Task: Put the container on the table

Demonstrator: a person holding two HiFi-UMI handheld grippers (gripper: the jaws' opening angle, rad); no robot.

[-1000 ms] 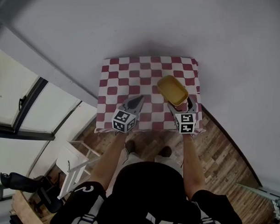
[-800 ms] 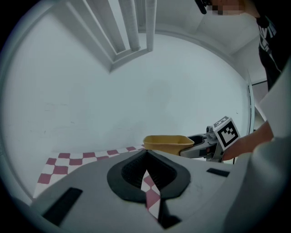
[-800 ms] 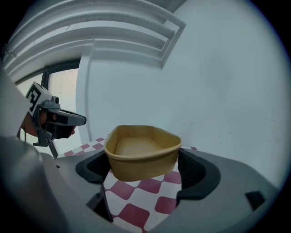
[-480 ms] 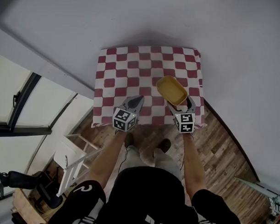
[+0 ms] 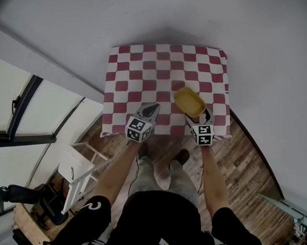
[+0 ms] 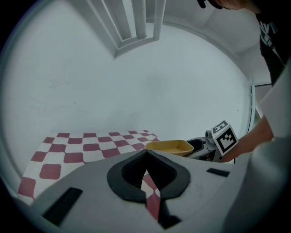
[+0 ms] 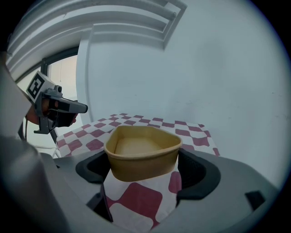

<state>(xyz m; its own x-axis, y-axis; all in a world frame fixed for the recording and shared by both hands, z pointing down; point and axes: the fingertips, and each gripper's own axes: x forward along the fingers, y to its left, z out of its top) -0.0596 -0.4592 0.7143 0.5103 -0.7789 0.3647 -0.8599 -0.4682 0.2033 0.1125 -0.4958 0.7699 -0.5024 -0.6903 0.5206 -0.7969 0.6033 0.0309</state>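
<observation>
Container (image 5: 190, 101) sits clamped in the right gripper (image 5: 198, 115) at 4 o'clock on the table (image 5: 140, 69). Left gripper (image 5: 149, 110), 6 o'clock: only its own view shows jaws together, empty.

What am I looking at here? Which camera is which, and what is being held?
There is no robot. A person holds a two-jaw gripper in each hand. The top-down picture comes from a camera on the person's head. The other two come from cameras riding on each gripper, looking along its jaws. The surface is a table under a red-and-white checked cloth. The right gripper is shut on a shallow yellow container over the cloth's near right part. The left gripper is shut and empty. The cubes with square markers are parts of the grippers.
</observation>
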